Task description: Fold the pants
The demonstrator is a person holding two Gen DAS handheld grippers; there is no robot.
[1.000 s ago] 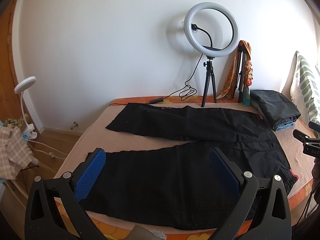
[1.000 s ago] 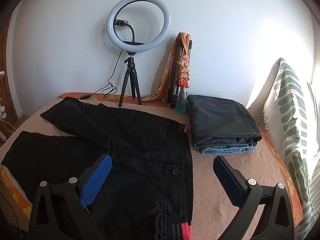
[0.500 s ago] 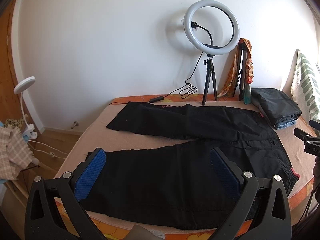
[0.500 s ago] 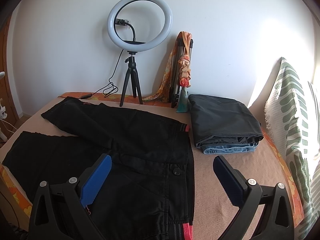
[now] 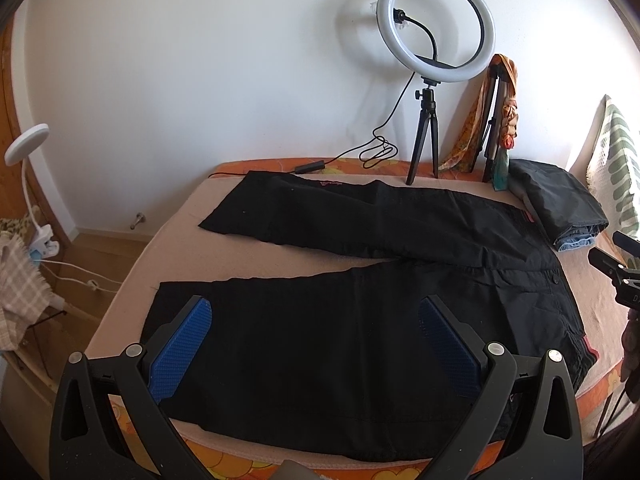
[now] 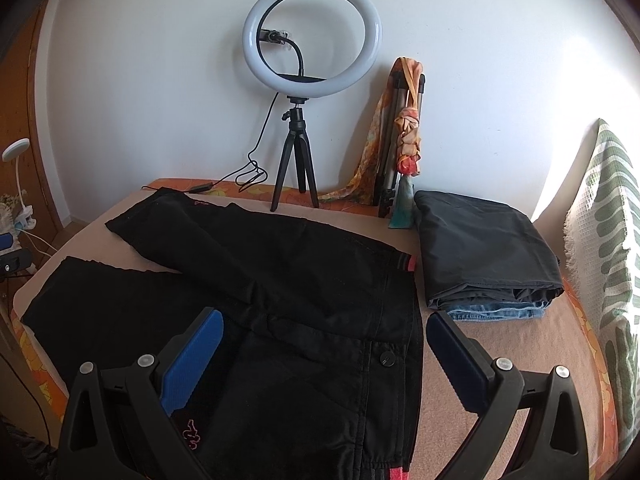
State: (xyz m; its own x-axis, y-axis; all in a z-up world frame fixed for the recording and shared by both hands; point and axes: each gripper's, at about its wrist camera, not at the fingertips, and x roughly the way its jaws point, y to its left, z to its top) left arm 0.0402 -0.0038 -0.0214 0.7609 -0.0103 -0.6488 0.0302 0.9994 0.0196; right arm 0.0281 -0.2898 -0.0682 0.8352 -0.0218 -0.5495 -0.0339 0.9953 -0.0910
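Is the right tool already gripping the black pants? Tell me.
No: the right tool is open above the black pants, holding nothing.

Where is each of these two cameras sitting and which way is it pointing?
Left wrist: on the left gripper, above the bed's near edge, facing the wall across the legs of the black pants; both open blue-padded fingers show, and the right gripper pokes in at right.
Right wrist: on the right gripper, over the waistband end, facing the same wall; both open fingers show.
Shared: the black pants, the ring light, the folded clothes stack, the patterned pillow.
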